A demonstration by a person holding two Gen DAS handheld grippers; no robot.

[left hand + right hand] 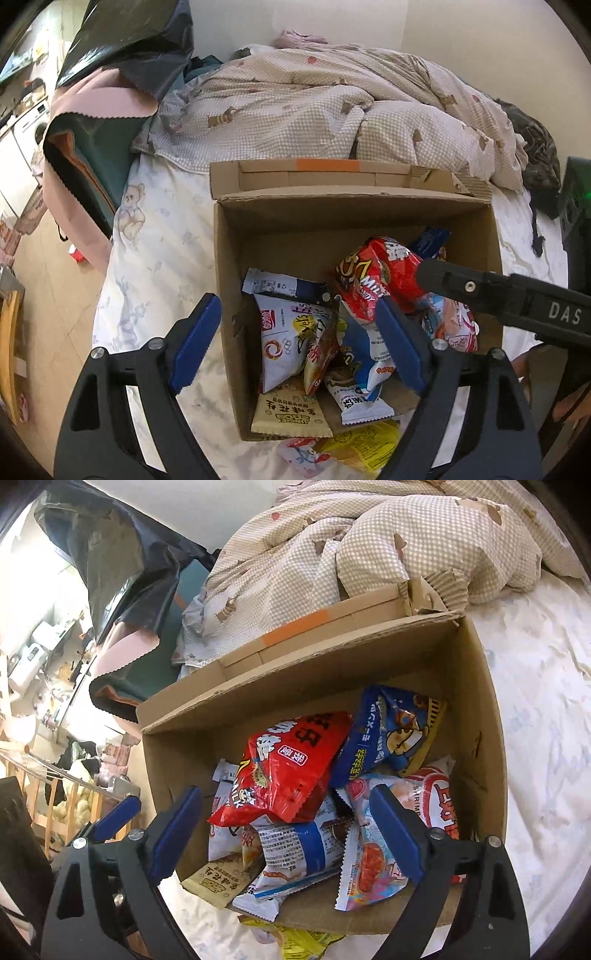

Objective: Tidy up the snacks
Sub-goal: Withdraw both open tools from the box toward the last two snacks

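The yellow packet [295, 941] at the bottom edge is cut off beneath the cardboard box [480, 716]. Both the left gripper [295, 339] and right gripper [288, 834] gape wide, holding nothing, over the heaped snack packets; the red bag [291, 764] lies just above centre.

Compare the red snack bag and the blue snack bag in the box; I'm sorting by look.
The red snack bag is bigger and lies on top of the pile, mid-box; the blue snack bag is smaller and leans at the far right corner. The red one bears large dark characters, the blue one a cartoon figure. Both are in the cardboard box.

The bed [155, 258] is covered by a pale printed sheet; a cardboard box [354, 214], checked quilt [332, 110] and yellow packet [365, 443] are borne on it.
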